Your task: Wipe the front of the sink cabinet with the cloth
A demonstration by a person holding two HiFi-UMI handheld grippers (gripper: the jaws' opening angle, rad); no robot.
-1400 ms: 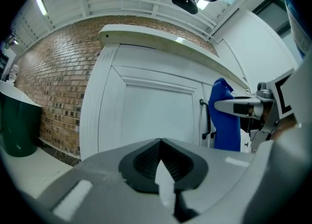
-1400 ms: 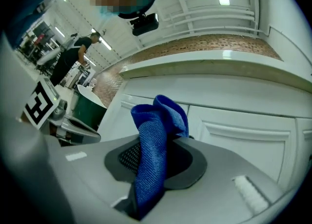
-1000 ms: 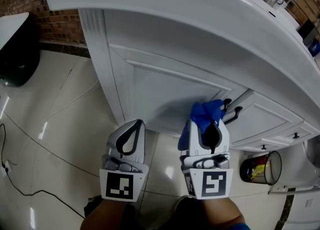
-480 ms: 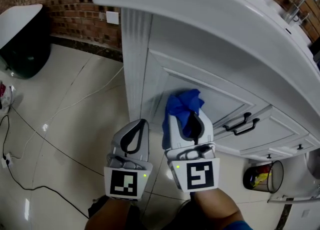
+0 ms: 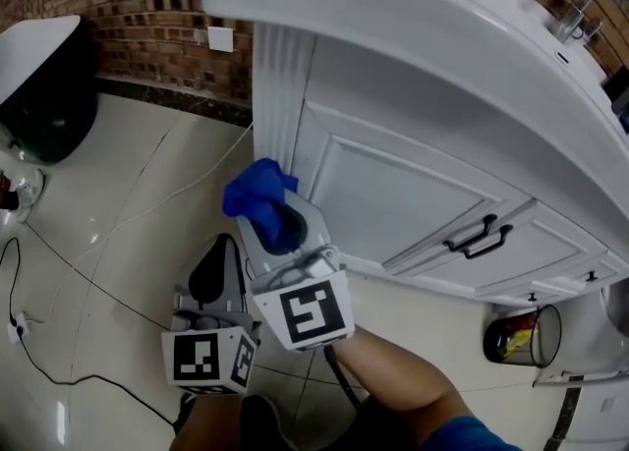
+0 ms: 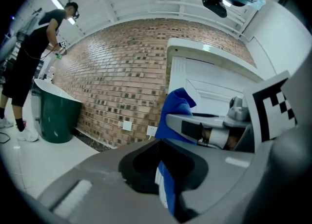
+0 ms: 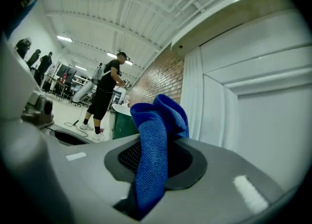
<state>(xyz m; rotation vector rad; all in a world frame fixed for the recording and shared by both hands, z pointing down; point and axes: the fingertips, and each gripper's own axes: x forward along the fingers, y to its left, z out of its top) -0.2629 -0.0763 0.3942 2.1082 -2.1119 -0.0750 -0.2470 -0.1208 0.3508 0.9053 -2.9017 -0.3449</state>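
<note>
One blue cloth (image 5: 257,196), bunched, pinched in the right claw (image 5: 278,226). Claw clamped on it, a wad sticking out past the tips and a tail running back down the slot. The wad leads, so soft fabric rather than hard plastic would meet the paint. Looped, fuzzy microfibre weave, clear in the right gripper view (image 7: 155,137).

Cloth sits low at the left end of the sink cabinet (image 5: 393,208), just beside the fluted corner post (image 5: 282,95). Cannot tell if it touches. Judgement: wipe under way at the left edge of the front, and the flutes will need the cloth pressed into the grooves.

The right forearm reaches across to the left, so the right claw lies over the left claw (image 5: 218,287). Left claw closed to a thin slit with nothing gripped, parked low and off the cabinet, likely just out of the way. Blue seen through its slit is the cloth beyond.

Cabinet is smooth white paint with a recessed door panel (image 5: 413,194). Two dark bar handles (image 5: 479,238) sit well right of the cloth. A curved glossy sink top (image 5: 413,17) overhangs. Pale shiny tile floor (image 5: 118,223), brick wall (image 5: 128,2) behind.
</note>
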